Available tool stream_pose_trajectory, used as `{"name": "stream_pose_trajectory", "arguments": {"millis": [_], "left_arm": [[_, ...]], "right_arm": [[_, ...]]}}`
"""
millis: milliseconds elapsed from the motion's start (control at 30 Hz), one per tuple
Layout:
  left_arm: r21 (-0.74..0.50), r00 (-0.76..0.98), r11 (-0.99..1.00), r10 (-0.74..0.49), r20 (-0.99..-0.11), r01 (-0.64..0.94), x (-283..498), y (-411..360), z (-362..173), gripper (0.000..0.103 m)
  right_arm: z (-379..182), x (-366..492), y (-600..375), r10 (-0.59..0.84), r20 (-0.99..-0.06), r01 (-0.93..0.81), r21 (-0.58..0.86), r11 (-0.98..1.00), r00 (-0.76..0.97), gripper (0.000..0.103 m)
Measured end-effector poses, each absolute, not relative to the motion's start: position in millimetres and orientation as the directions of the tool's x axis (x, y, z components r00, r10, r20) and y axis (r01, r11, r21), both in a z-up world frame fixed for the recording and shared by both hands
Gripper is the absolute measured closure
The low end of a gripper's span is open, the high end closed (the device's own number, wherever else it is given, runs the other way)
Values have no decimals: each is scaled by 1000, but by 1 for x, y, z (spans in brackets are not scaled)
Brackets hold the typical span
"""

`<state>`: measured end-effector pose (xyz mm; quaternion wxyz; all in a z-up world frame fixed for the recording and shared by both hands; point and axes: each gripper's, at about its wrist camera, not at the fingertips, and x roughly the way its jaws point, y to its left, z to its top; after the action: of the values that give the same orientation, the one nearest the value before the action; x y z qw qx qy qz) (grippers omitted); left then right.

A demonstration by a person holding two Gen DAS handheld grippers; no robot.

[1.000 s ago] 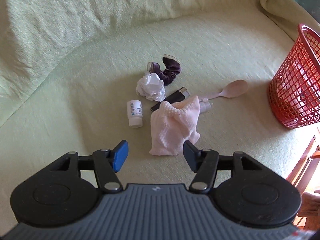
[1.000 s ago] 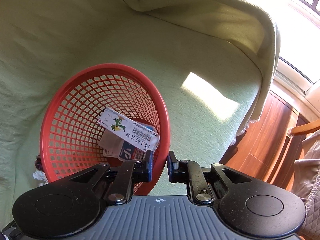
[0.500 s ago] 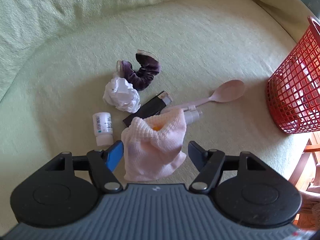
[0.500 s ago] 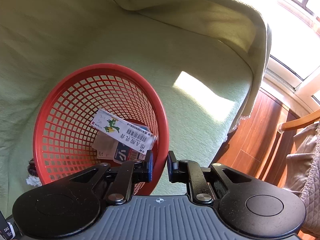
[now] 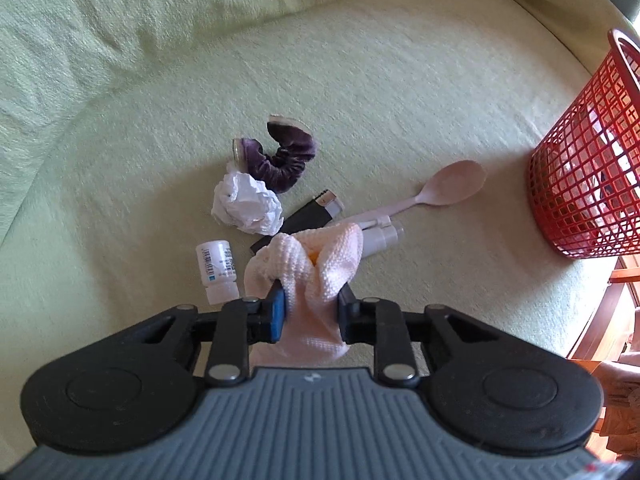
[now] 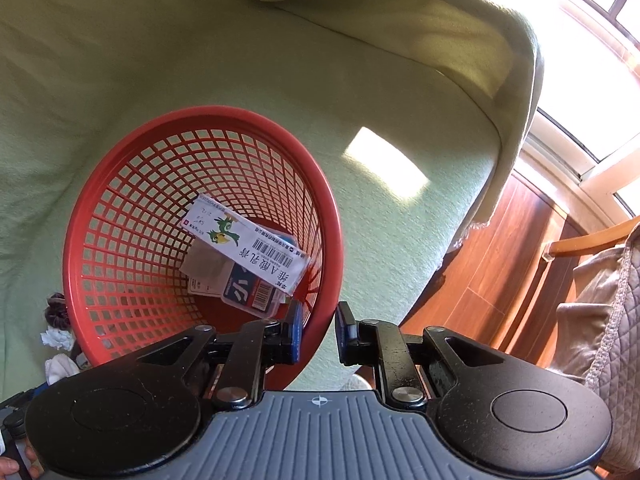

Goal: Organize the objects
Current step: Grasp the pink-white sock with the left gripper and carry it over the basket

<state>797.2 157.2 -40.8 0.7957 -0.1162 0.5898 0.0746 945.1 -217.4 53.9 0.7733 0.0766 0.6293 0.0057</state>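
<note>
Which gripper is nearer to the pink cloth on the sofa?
Left. The left gripper is closing its jaws around the pink cloth. The right gripper is away at the red basket, clamped on its rim.

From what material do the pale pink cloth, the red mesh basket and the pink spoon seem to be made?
The pale pink cloth looks like soft knitted or waffle-weave fabric: it shows a fine bumpy texture and folds limply. The red mesh basket seems to be moulded plastic, glossy, with a regular open grid. The pink spoon is probably matte plastic, smooth and uniform in colour, though this is not certain.
</note>
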Motion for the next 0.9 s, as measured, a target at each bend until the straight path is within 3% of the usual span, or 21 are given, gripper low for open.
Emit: {"name": "stream_pose_trajectory", "arguments": {"millis": [367,900], "left_arm": [[-145,414,959,-33,-909,-242,808,111,44,82],[-211,516,977,-170,-839,-20,858,22,134,82]], "right_arm": [[64,930,-220,155,-954,125,192,973,257,90],[67,926,-213,128,-949,44,147,988,287,89]]}}
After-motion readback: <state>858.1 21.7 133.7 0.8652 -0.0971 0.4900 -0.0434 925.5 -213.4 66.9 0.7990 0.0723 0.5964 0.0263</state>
